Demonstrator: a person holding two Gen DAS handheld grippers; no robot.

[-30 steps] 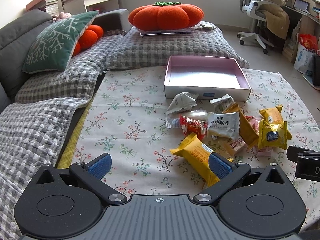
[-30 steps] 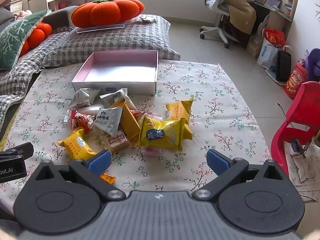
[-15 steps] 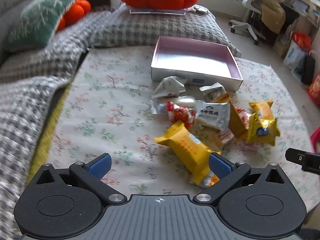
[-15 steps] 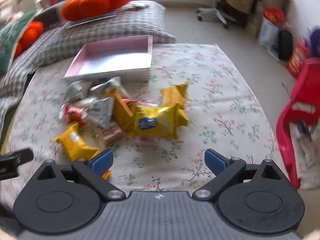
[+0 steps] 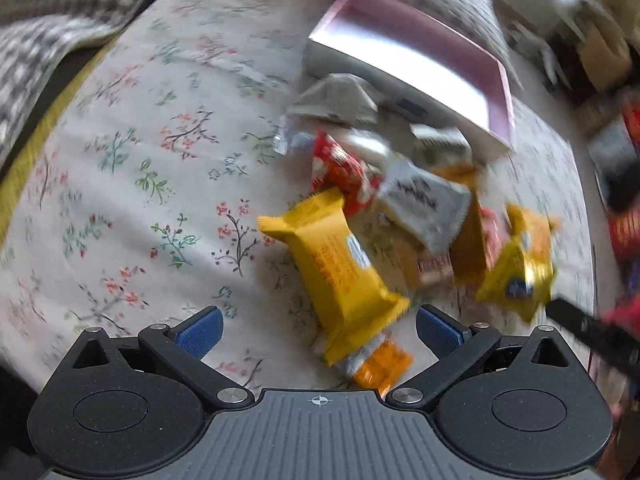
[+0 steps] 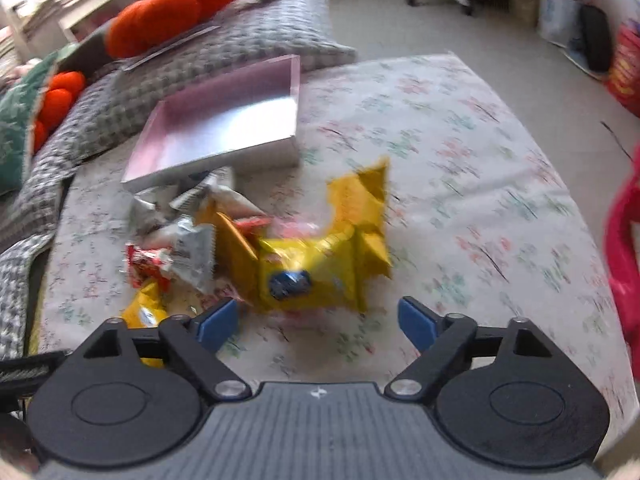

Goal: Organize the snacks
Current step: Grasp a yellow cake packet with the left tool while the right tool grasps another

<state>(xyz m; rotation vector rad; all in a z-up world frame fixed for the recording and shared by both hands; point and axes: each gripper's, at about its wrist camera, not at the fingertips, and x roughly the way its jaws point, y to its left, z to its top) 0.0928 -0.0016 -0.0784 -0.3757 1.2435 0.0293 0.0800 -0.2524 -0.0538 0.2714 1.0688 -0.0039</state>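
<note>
Left gripper (image 5: 318,330) gaped wide, empty, over long yellow packet (image 5: 334,266); right gripper (image 6: 318,320) likewise (frames blurred), near yellow bag (image 6: 308,276).

No readable text in either view

The print on the white packet (image 5: 424,204), the yellow packet (image 5: 336,268) and the yellow bag (image 6: 308,276) with its blue mark is too blurred to read.

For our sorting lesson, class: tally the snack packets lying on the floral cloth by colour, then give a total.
Yellow packets: 3
Silver or white packets: 4
Orange packets: 2
Red or pink packets: 2
Tan packet: 1
Total: 12, though blur and overlap may hide others.
</note>
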